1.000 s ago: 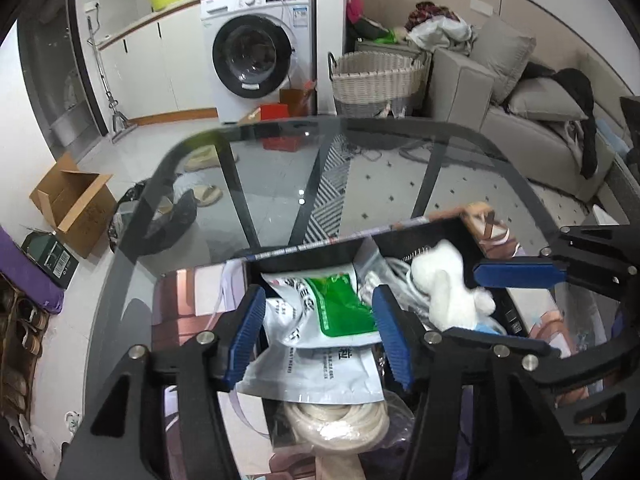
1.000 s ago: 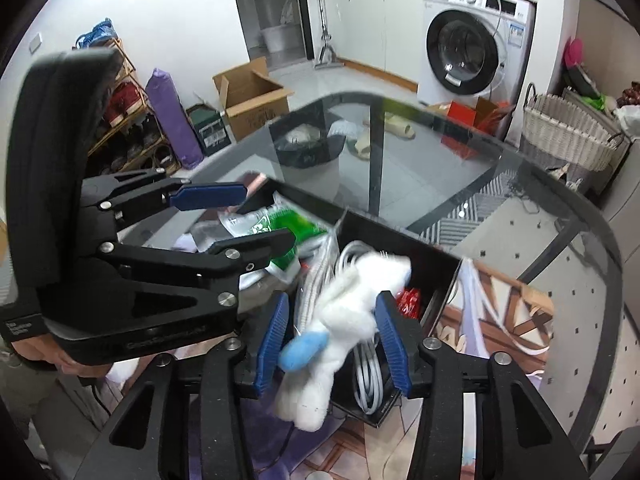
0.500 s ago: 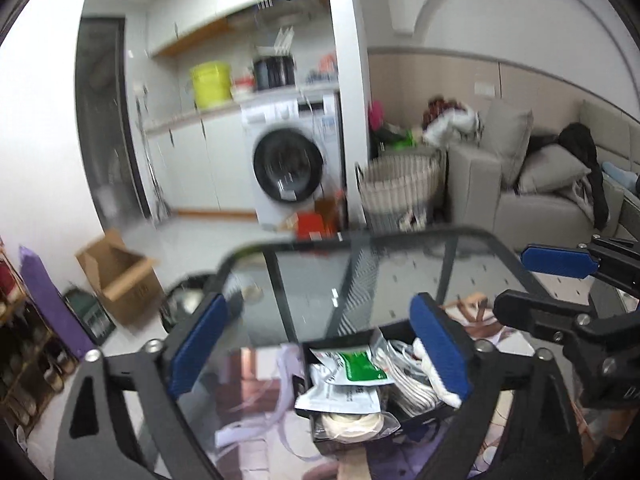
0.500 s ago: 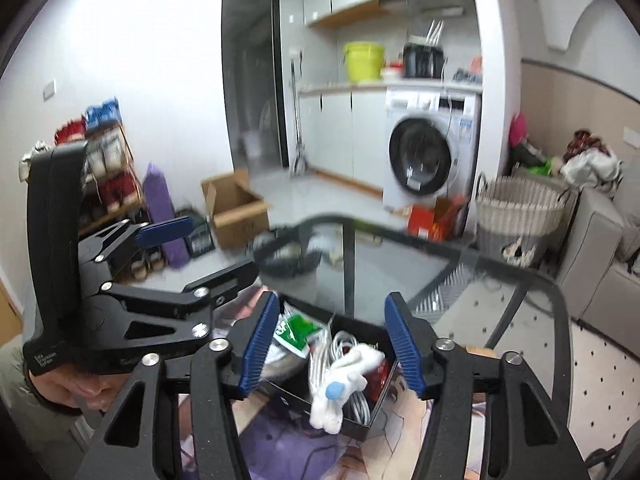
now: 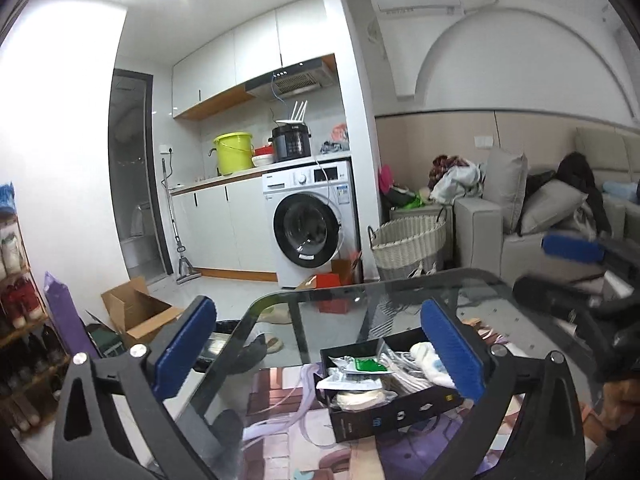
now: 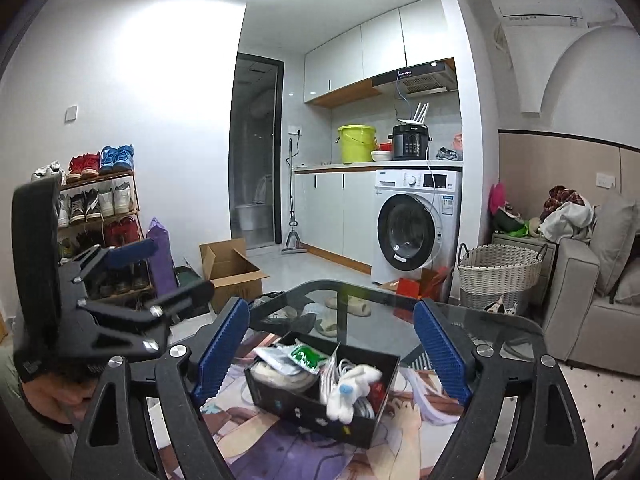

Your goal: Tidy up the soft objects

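Observation:
A black box (image 6: 304,404) (image 5: 384,412) stands on a printed mat on the glass table (image 6: 472,328). In it lie a white and green pouch (image 6: 298,358) (image 5: 362,366), a white plush toy (image 6: 350,390) (image 5: 430,362), coiled white cords (image 6: 362,404) and a pale roll (image 5: 358,388). My left gripper (image 5: 320,344) is open and empty, raised well back from the box. My right gripper (image 6: 332,344) is open and empty, also raised above and behind the box. The left gripper also shows at the left of the right wrist view (image 6: 132,280).
Beyond the table stand a washing machine (image 6: 414,226), a wicker basket (image 6: 498,276), an open cardboard box (image 6: 230,274), a shoe rack (image 6: 96,220) and a grey sofa (image 6: 592,300). Slippers (image 6: 348,306) lie on the floor under the glass.
Both grippers opened, let go of the pouch and the plush toy in the box, then drew back and up. The box now looks small and far.

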